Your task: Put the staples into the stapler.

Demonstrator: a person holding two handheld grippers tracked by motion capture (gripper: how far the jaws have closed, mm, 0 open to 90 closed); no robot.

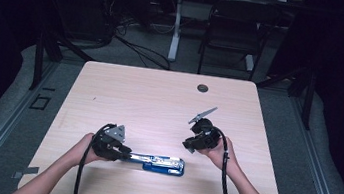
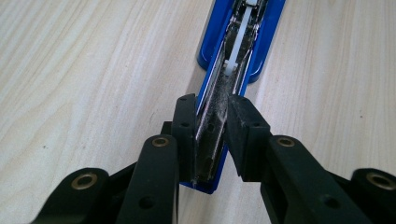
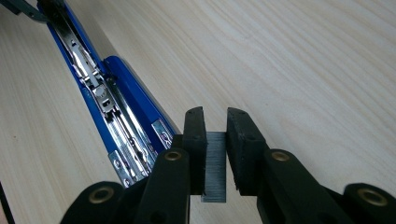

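Claws [image 3: 215, 116] on staples [image 3: 215, 163] — stapler [image 3: 112, 107] beside

Beyond our light wood table [image 1: 160, 90], at twelve o'clock, we see a black folding chair [image 1: 234, 29]. At eleven o'clock, cables [image 1: 136, 47] trail across the grey floor [image 1: 130, 56] beside a white post [image 1: 175, 27].

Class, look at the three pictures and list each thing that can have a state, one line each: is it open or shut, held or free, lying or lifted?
Stapler: lying flat on the table, swung open, its metal staple channel bare.
Strip of staples: lifted off the table, clamped between the right jaws.
Left gripper: shut on the stapler's opened arm.
Right gripper: shut on the strip of staples, beside the stapler.
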